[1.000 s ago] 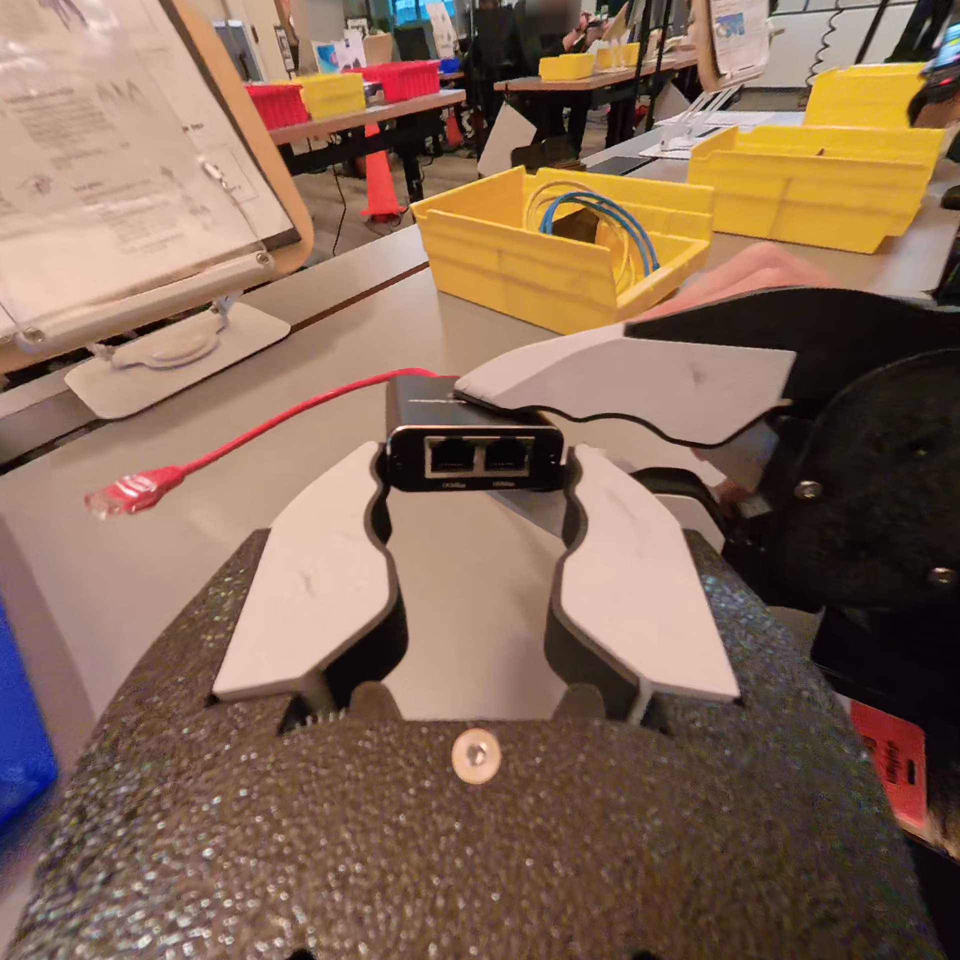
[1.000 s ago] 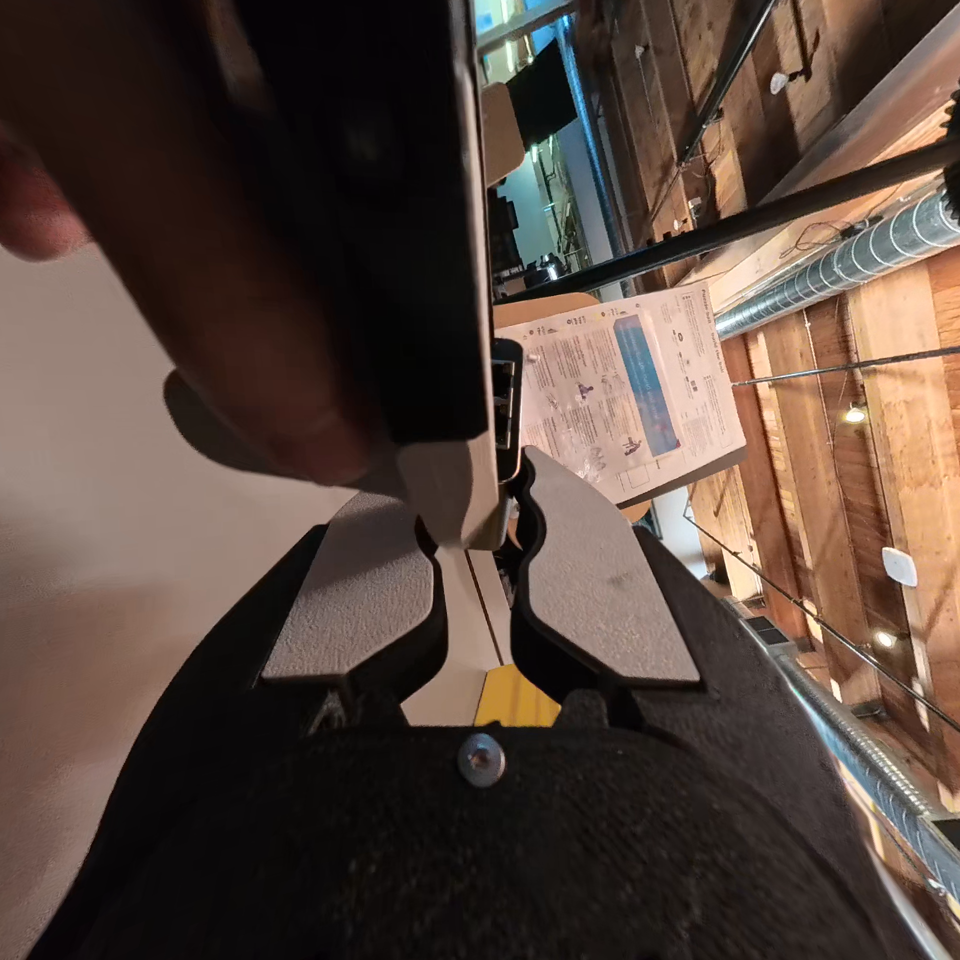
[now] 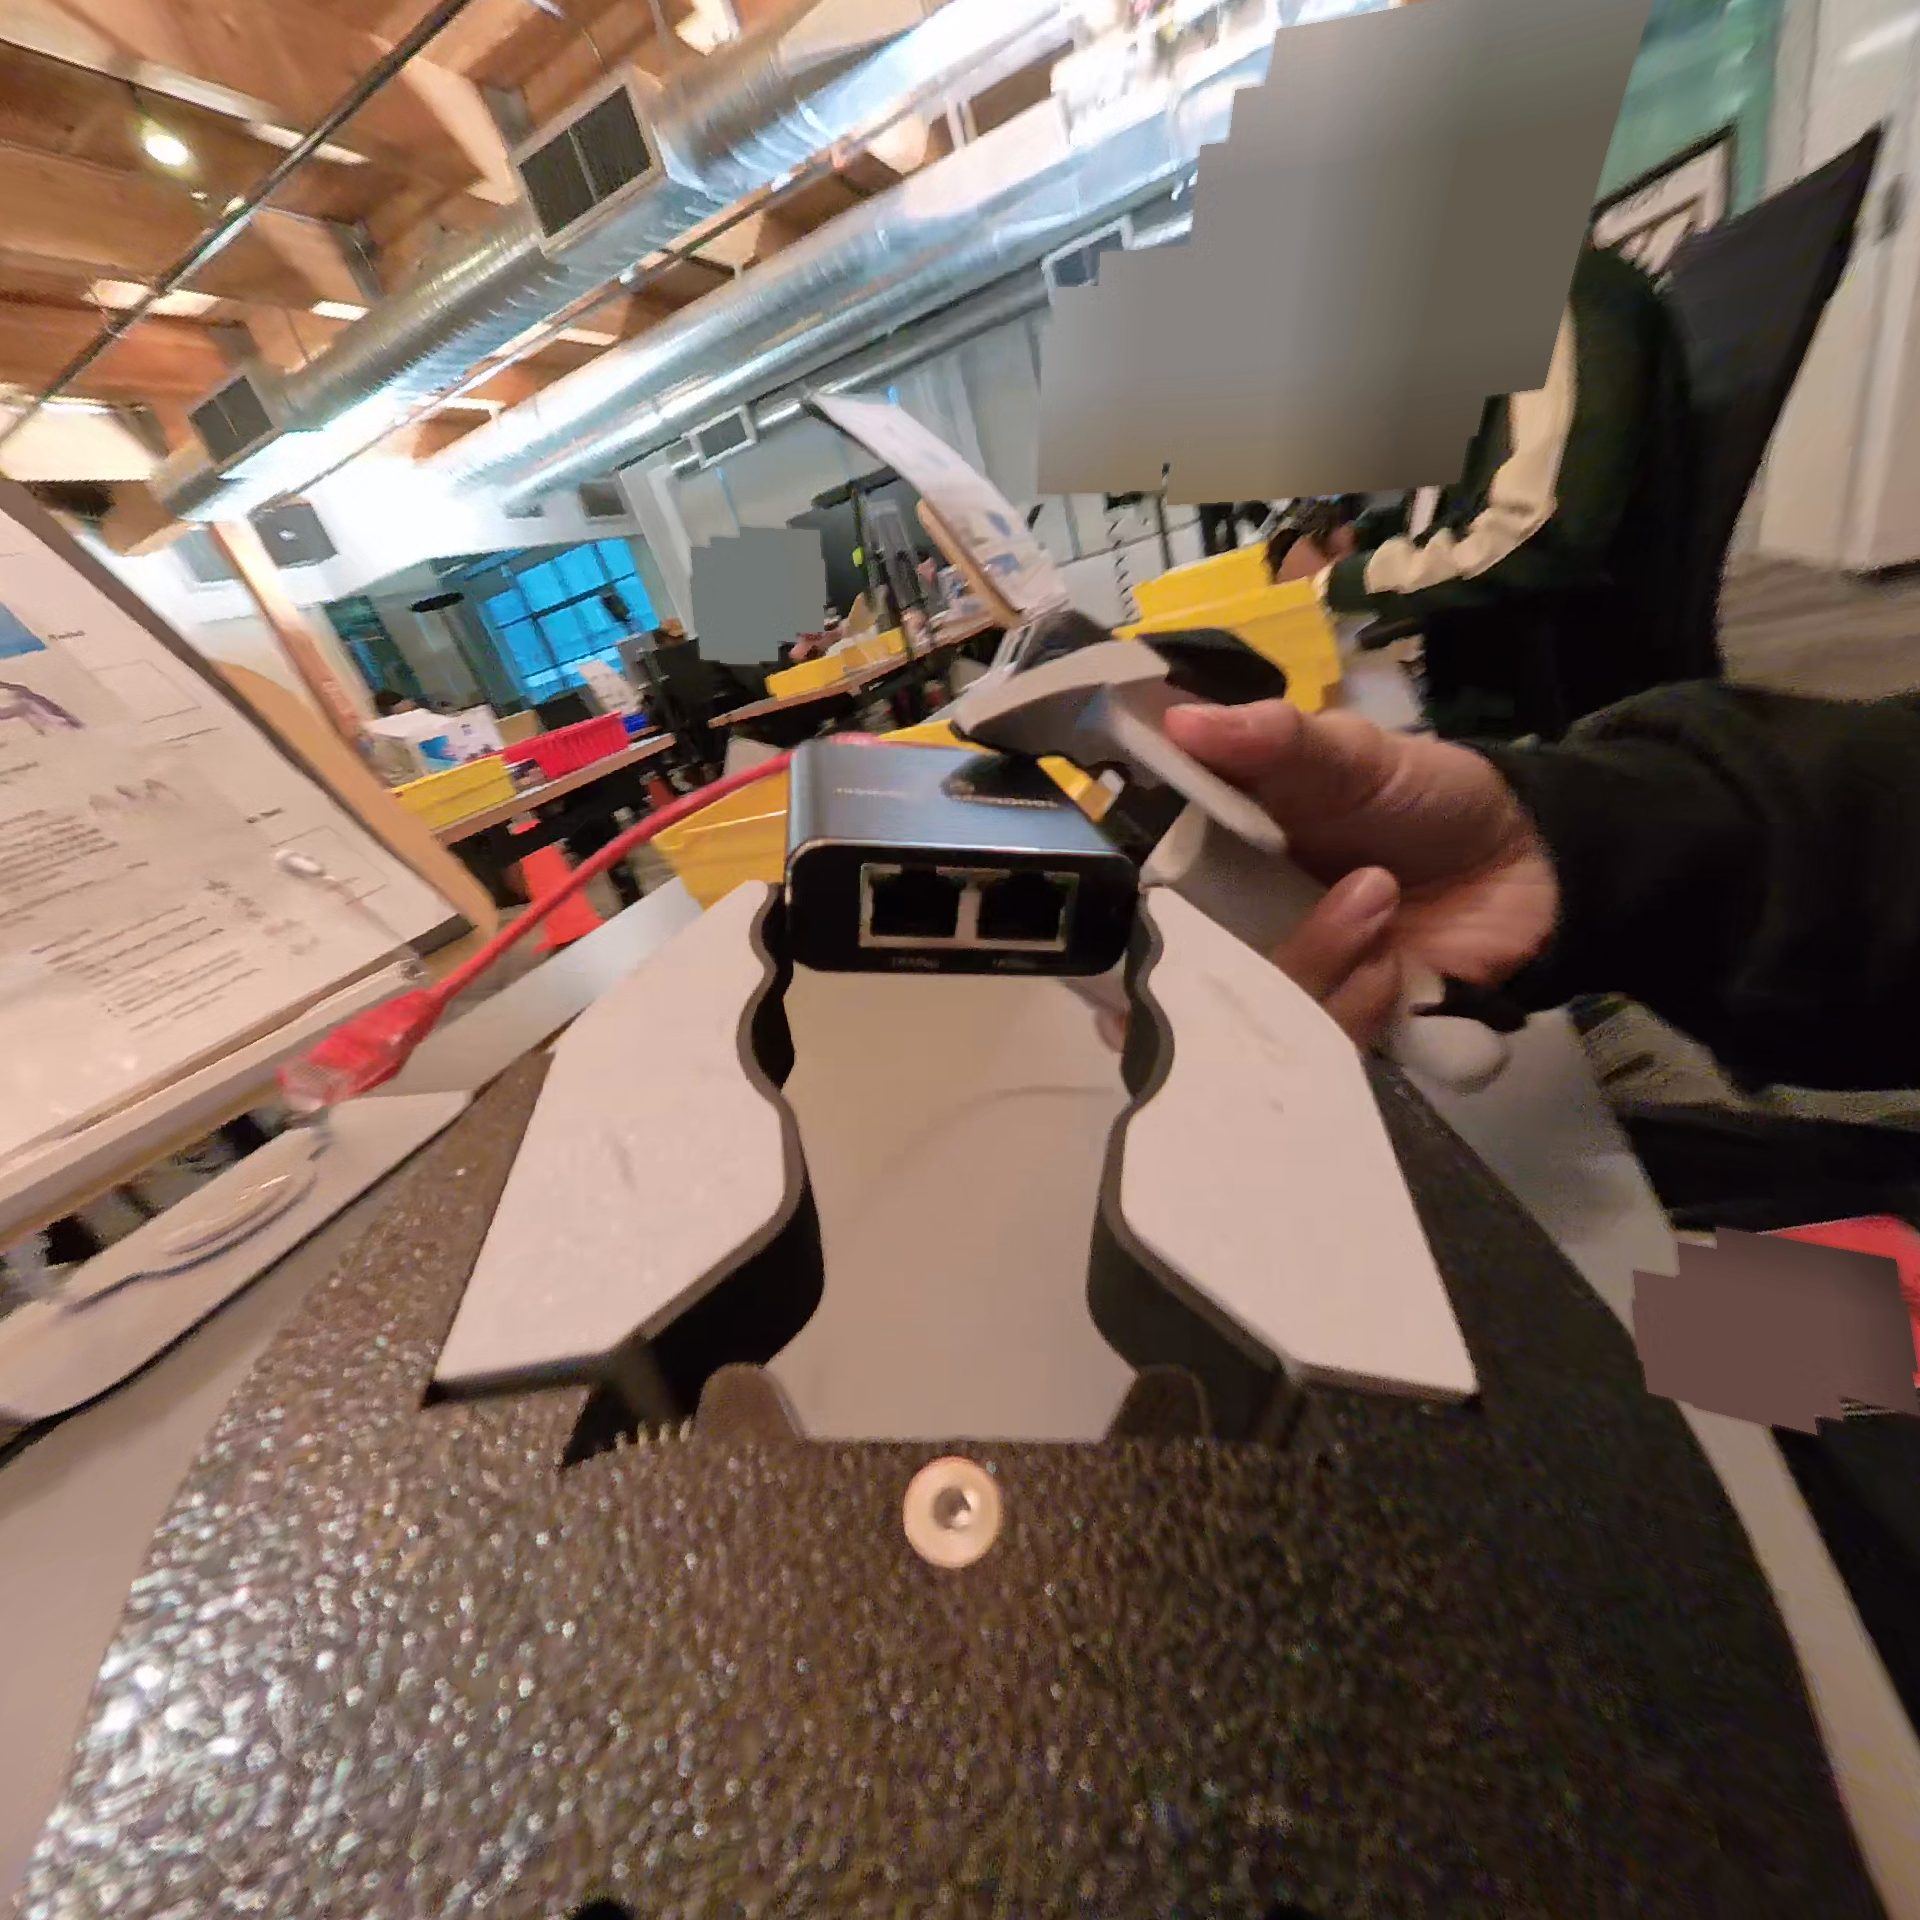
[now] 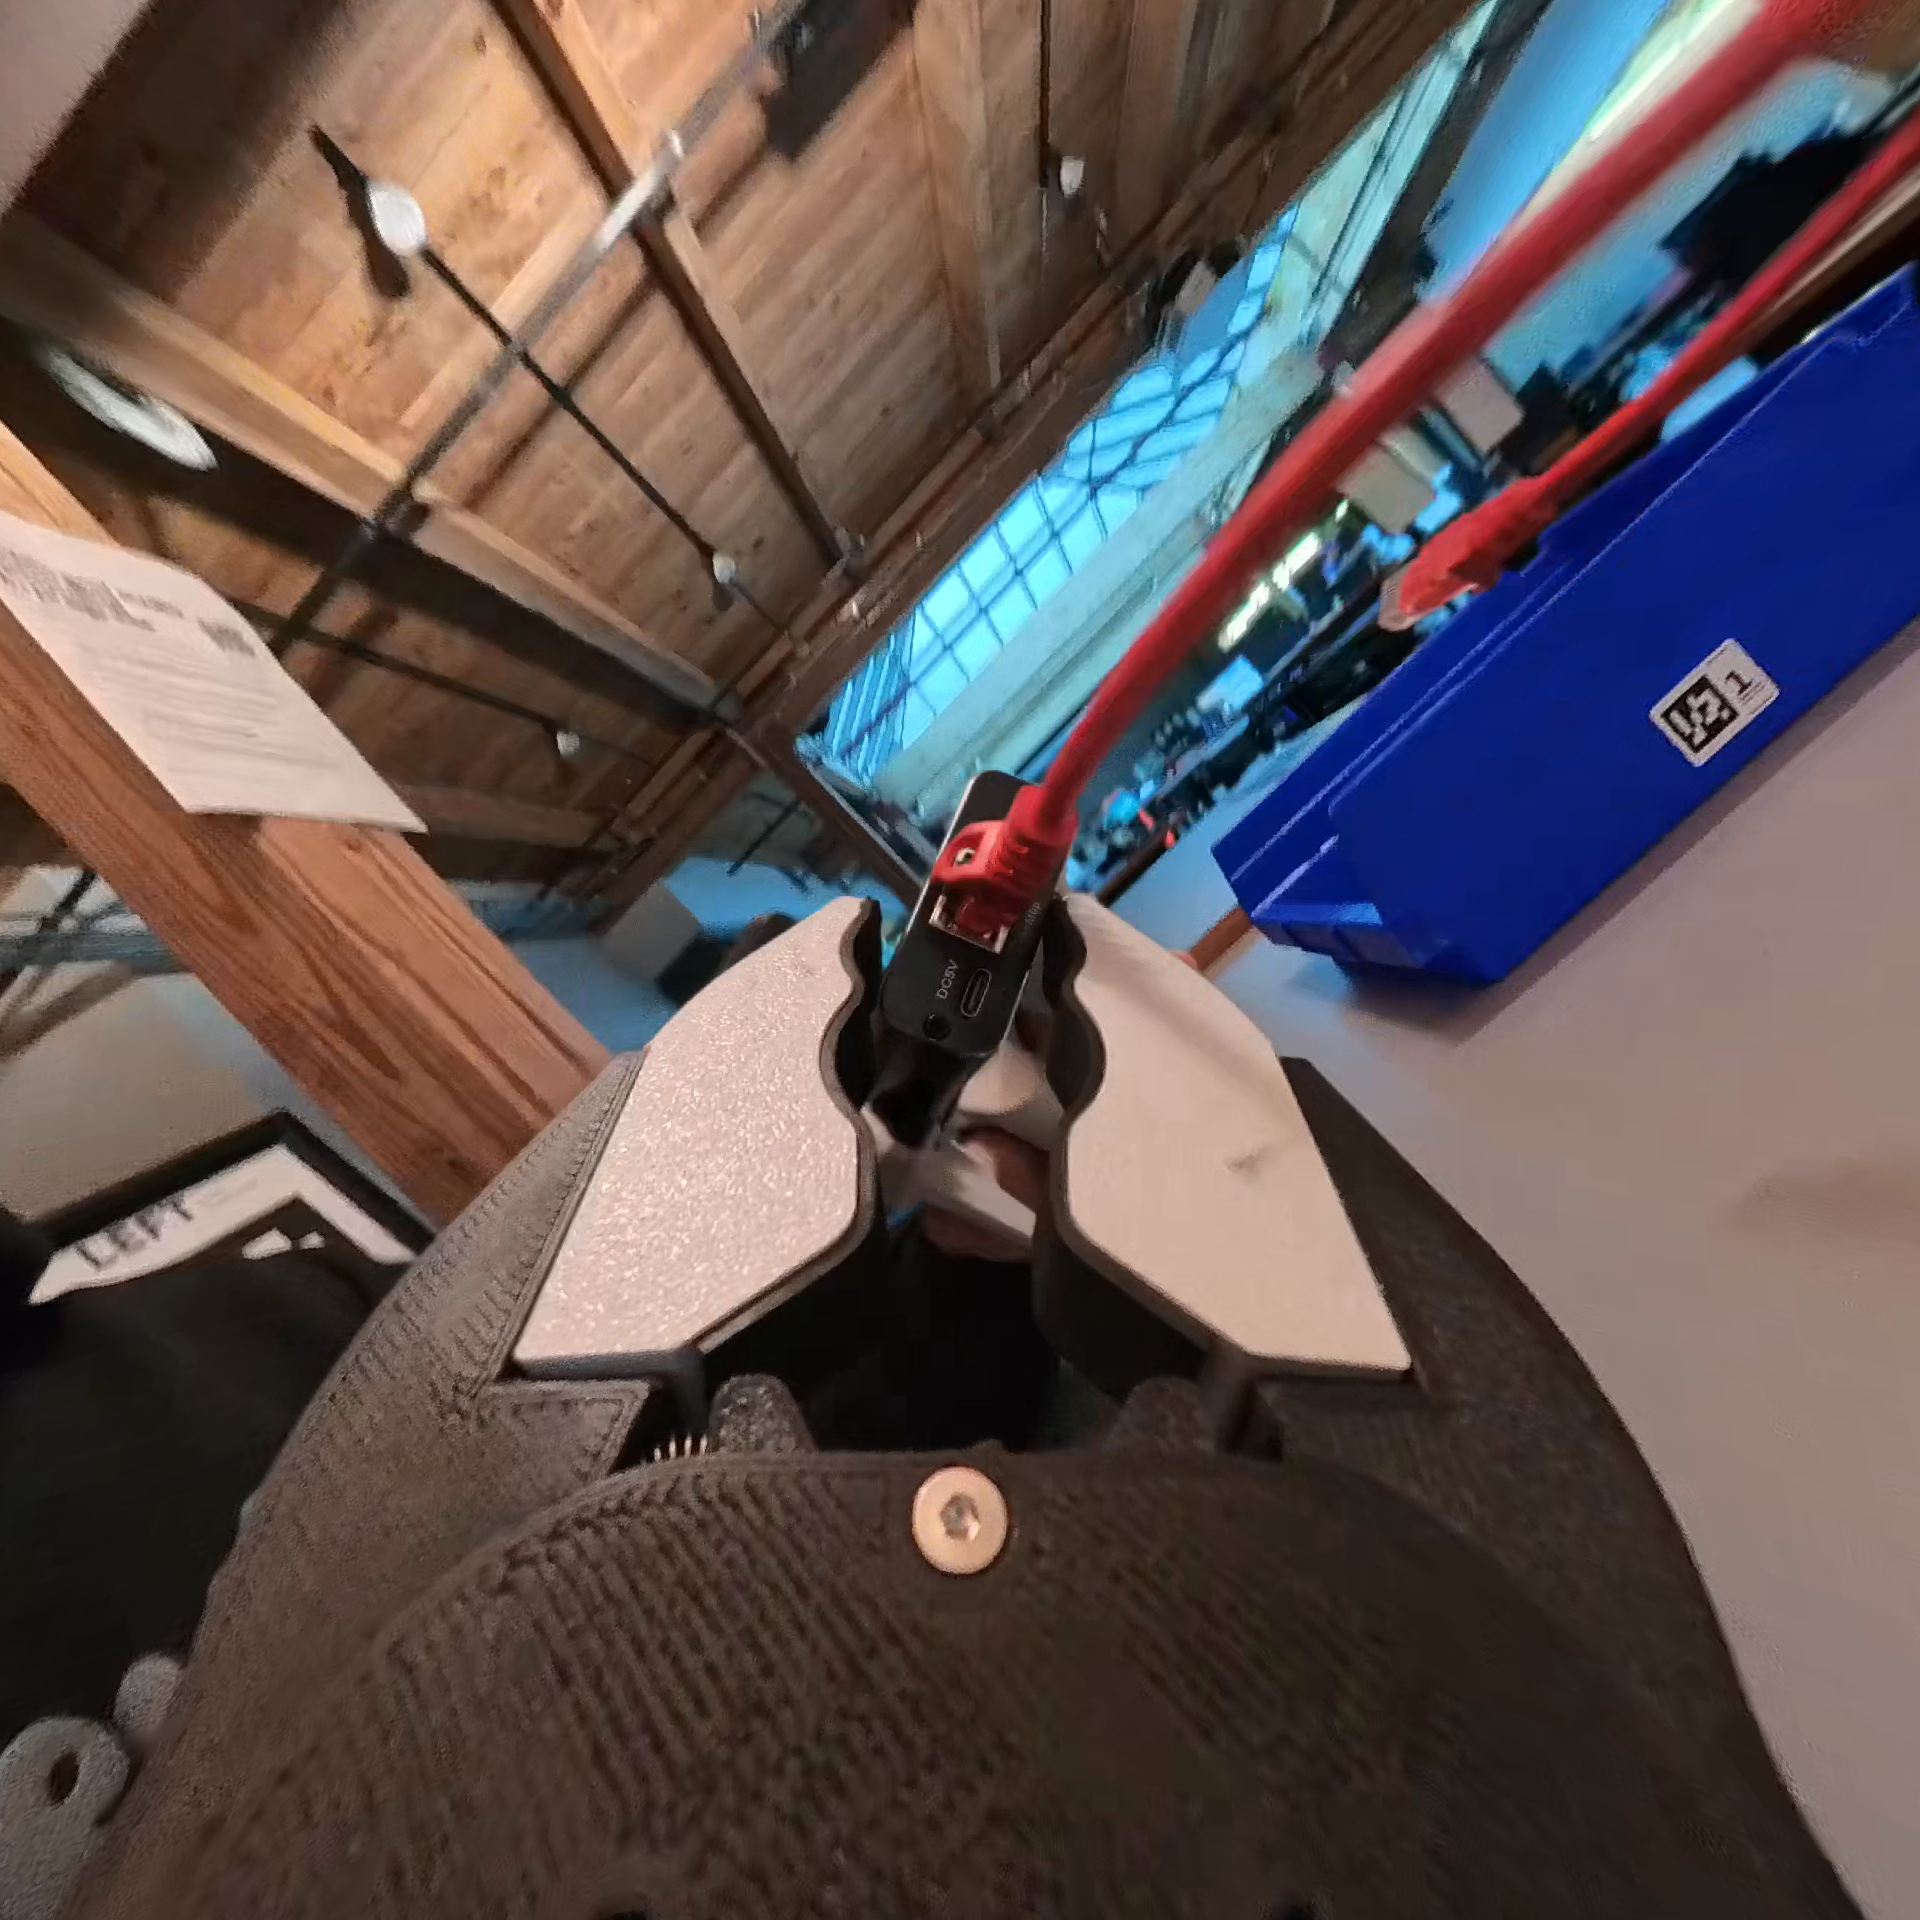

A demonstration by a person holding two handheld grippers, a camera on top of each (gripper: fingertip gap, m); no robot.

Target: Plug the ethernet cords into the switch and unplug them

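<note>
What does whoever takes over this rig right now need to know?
Left gripper: shut on the switch, clamping its two sides.
Right gripper: also closed on the switch, across its flat faces at the rear end.
Switch is lifted off the table, held by both.
Red cord: one end sits in the rear port; its free plug dangles unheld, near the blue bin.
Both front ports are empty.
Left to do, probably: free one gripper, plug the loose end into a front port, then unplug.
</note>
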